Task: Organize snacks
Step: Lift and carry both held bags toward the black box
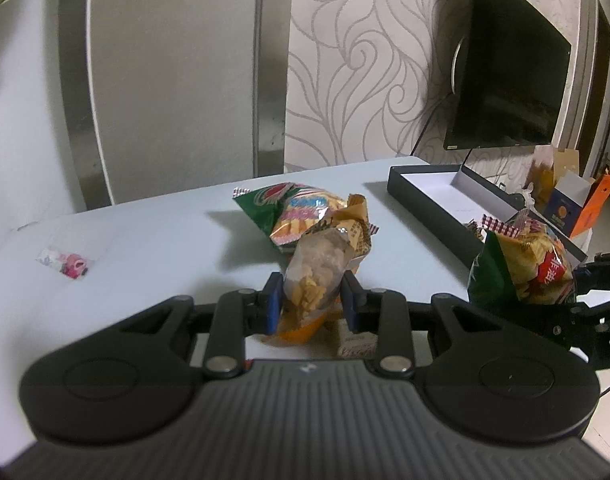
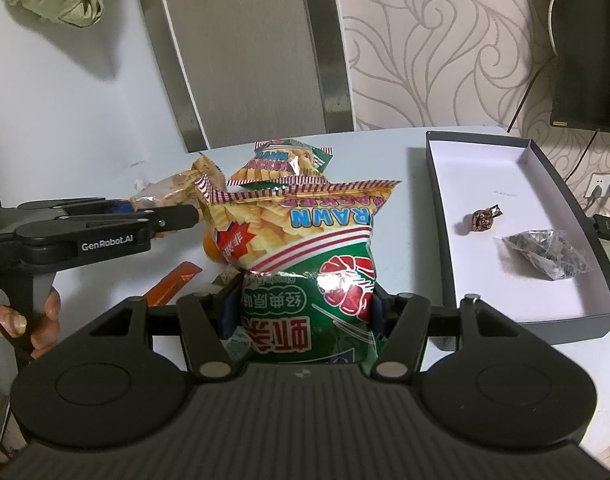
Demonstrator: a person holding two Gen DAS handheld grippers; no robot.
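Observation:
My left gripper point(image 1: 311, 300) is shut on a clear-and-tan snack bag point(image 1: 315, 276) of brown pieces, held a little above the pale table point(image 1: 165, 248). Behind it a green prawn cracker bag point(image 1: 293, 210) lies on the table. In the right wrist view my right gripper point(image 2: 305, 308) is shut on a larger green prawn cracker bag point(image 2: 301, 256), held upright. That bag point(image 1: 521, 268) also shows at the right of the left wrist view. The left gripper point(image 2: 185, 218) reaches in from the left, with the tan bag point(image 2: 169, 196) in it. The smaller cracker bag point(image 2: 285, 164) lies beyond.
An open black box point(image 2: 441, 208) with a white floor stands to the right, holding a wrapped candy point(image 2: 485, 218) and a dark clear packet point(image 2: 553, 256). An orange sachet point(image 2: 173, 284) lies near the front. A pink wrapper point(image 1: 67, 264) sits far left. A monitor point(image 1: 505, 76) hangs behind.

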